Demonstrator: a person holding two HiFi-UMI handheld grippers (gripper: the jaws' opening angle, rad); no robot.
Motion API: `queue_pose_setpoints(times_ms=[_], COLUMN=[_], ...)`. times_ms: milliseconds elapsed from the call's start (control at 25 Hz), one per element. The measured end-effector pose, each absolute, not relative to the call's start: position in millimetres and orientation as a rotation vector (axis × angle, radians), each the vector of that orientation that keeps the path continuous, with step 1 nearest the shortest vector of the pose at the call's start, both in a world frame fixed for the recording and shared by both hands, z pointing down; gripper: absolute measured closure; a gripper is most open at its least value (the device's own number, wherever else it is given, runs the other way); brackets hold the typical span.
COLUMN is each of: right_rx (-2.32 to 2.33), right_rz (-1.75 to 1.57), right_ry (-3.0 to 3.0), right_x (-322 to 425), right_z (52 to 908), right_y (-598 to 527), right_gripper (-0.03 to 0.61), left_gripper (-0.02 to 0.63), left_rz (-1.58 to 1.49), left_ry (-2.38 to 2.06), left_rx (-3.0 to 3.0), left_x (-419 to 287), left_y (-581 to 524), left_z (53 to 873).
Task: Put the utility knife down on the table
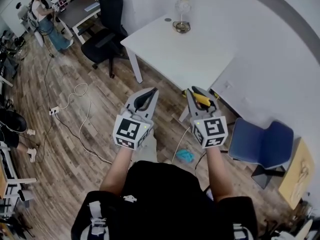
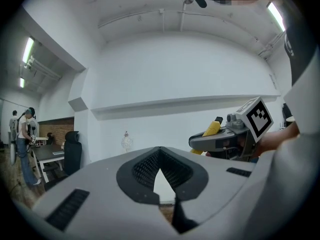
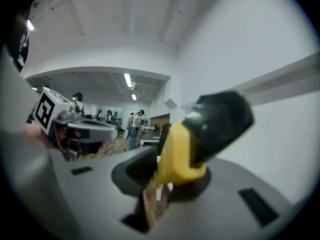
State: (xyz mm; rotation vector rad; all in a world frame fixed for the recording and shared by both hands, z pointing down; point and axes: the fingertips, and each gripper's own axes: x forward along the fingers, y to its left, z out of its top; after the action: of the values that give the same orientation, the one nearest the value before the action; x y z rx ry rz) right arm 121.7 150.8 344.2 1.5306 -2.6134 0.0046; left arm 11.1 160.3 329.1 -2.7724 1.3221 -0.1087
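Note:
The utility knife (image 1: 201, 98) has a yellow body and a black end. My right gripper (image 1: 196, 92) is shut on it, held in the air over the wooden floor just short of the white table's (image 1: 200, 54) near corner. In the right gripper view the knife (image 3: 200, 134) sticks up from between the pads of the right gripper (image 3: 162, 176). My left gripper (image 1: 151, 91) is beside it on the left, jaws shut with nothing between them. From the left gripper (image 2: 160, 151) view, the knife (image 2: 212, 129) shows at the right.
A glass ornament on a dish (image 1: 182, 14) stands at the table's far side. A black office chair (image 1: 107, 29) is left of the table and a blue chair (image 1: 262, 144) to the right. Cables (image 1: 75, 91) and a blue cloth (image 1: 185, 156) lie on the floor. A person (image 1: 45, 14) stands far left.

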Motion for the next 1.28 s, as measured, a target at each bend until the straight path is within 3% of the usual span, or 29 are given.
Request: queue_pose_setpoints(times_ms=[1280], right_rx=[1.576], right_rz=[0.053], right_ry=[-2.496], right_x=[26], right_z=[350], right_y=[-118], right_gripper=[0.495], left_gripper=[0.597], left_rz=[-0.087], left_ry=[1.228], left_rx=[-2.890], left_x=[-84], left_y=[-119], left_z=[334])
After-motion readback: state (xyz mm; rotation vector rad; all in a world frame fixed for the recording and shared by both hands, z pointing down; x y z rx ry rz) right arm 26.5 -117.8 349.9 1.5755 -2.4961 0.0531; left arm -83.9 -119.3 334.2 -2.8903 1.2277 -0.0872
